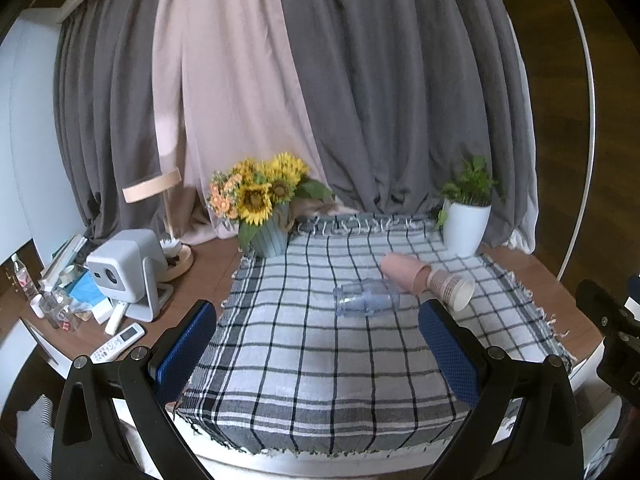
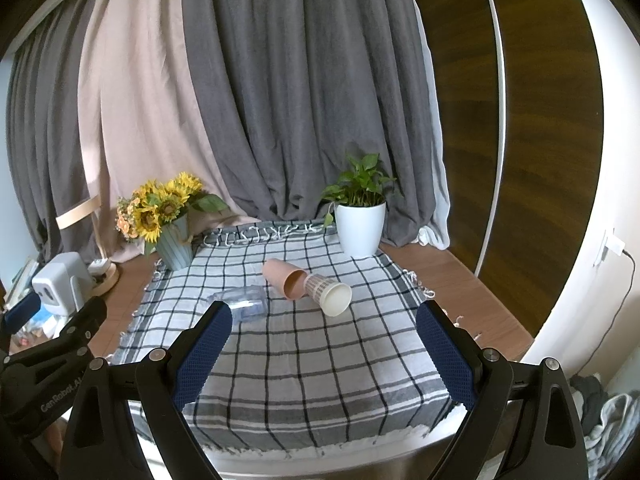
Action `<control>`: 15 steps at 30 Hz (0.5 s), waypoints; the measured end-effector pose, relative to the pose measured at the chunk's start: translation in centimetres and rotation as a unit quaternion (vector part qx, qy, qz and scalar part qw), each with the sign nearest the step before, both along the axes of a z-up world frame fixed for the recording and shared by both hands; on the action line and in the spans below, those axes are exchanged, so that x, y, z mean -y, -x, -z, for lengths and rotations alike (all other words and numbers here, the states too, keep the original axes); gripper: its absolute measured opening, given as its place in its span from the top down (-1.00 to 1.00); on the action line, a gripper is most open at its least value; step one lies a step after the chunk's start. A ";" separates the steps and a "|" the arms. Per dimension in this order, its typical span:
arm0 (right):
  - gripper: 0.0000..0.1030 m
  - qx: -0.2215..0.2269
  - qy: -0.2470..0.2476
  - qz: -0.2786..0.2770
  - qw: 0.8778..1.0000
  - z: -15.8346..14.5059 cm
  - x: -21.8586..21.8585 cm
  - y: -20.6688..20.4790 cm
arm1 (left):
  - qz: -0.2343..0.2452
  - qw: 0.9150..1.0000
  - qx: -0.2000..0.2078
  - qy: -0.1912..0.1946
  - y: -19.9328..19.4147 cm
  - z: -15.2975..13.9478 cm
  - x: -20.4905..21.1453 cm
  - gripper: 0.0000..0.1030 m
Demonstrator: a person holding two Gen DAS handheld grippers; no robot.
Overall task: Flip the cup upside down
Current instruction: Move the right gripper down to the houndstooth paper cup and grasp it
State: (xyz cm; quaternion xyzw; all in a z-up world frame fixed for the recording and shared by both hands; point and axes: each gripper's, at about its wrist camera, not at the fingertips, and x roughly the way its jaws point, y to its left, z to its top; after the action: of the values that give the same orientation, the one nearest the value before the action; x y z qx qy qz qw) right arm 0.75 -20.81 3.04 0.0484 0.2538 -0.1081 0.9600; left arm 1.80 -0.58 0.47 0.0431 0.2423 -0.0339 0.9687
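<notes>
Three cups lie on their sides on the checked cloth (image 1: 312,360): a clear plastic cup (image 1: 366,297) (image 2: 244,300), a pink cup (image 1: 404,272) (image 2: 285,278), and a patterned paper cup (image 1: 450,285) (image 2: 330,293) that touches the pink cup's mouth. My left gripper (image 1: 316,350) is open and empty, held above the cloth's near part, short of the cups. My right gripper (image 2: 322,350) is open and empty, also short of the cups. The right gripper's body shows at the right edge of the left wrist view (image 1: 612,320).
A sunflower vase (image 1: 266,208) (image 2: 168,220) stands at the cloth's back left, a white potted plant (image 1: 466,216) (image 2: 360,220) at its back right. A lamp (image 1: 160,216), a white projector (image 1: 128,268), a remote (image 1: 118,342) and clutter fill the left of the table. Curtains hang behind.
</notes>
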 end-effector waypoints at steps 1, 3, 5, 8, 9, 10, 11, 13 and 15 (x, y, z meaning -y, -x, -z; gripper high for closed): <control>-0.82 -0.003 -0.001 0.002 1.000 0.1 0.0 -0.2 | 0.002 1.000 -0.009 -0.002 -0.4 0.2 0.0 -1.00; -0.82 -0.011 -0.006 0.003 1.000 0.7 0.0 -0.7 | 0.007 1.000 -0.029 -0.007 -1.3 0.8 0.4 -1.00; -0.82 -0.023 -0.013 0.004 1.000 1.4 0.0 -1.4 | 0.009 0.999 -0.041 -0.014 -2.2 1.4 0.8 -1.00; -0.85 -0.041 -0.018 0.006 0.999 2.6 0.4 -3.0 | 0.008 0.998 -0.059 -0.029 -3.6 2.5 1.7 -1.00; -0.86 -0.048 -0.019 0.002 0.999 3.0 0.7 -3.6 | 0.007 0.997 -0.069 -0.031 -4.4 3.0 2.2 -1.00; -0.86 -0.057 -0.019 0.000 0.998 3.3 1.0 -4.3 | 0.007 0.996 -0.078 -0.030 -5.0 3.4 2.5 -1.00; -0.86 -0.067 -0.018 -0.001 0.998 3.7 1.4 -5.2 | 0.007 0.996 -0.088 -0.029 -5.7 3.9 3.0 -1.00; -0.86 -0.083 -0.022 -0.007 0.996 4.5 2.4 -7.0 | 0.000 0.993 -0.113 -0.022 -7.4 4.9 3.9 -1.00; -0.86 -0.100 -0.022 -0.015 0.995 5.3 3.5 -9.2 | -0.013 0.990 -0.139 -0.006 -9.4 6.0 4.7 -1.00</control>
State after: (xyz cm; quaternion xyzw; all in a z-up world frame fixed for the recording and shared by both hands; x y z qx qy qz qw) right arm 9.94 -24.33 -2.30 0.0548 0.3518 -0.0919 0.9300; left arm 11.25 -5.32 -5.52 0.0401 0.3757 -0.0251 0.9255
